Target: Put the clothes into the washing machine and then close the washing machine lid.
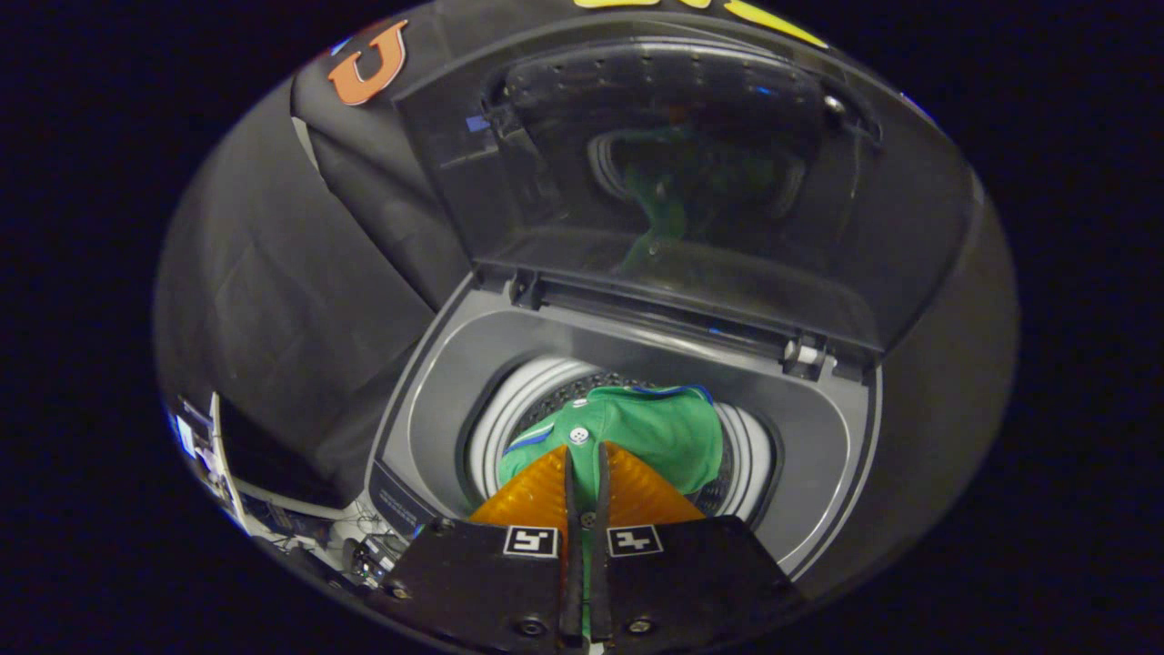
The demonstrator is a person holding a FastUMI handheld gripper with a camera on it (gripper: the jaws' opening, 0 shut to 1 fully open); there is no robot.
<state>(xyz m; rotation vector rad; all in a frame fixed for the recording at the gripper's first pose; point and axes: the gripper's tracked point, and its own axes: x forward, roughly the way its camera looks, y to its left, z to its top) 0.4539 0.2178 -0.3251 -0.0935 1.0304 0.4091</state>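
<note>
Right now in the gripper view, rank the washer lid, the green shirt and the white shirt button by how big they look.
1. washer lid, raised open, largest.
2. green shirt, pinched in the gripper over the drum.
3. white shirt button, smallest.

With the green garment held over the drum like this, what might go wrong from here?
1. The tool is pinching the green garment above the drum; released off-centre, cloth may drape over the drum rim.
2. The lid stands upright; closing it on trailing cloth could trap it.
</note>
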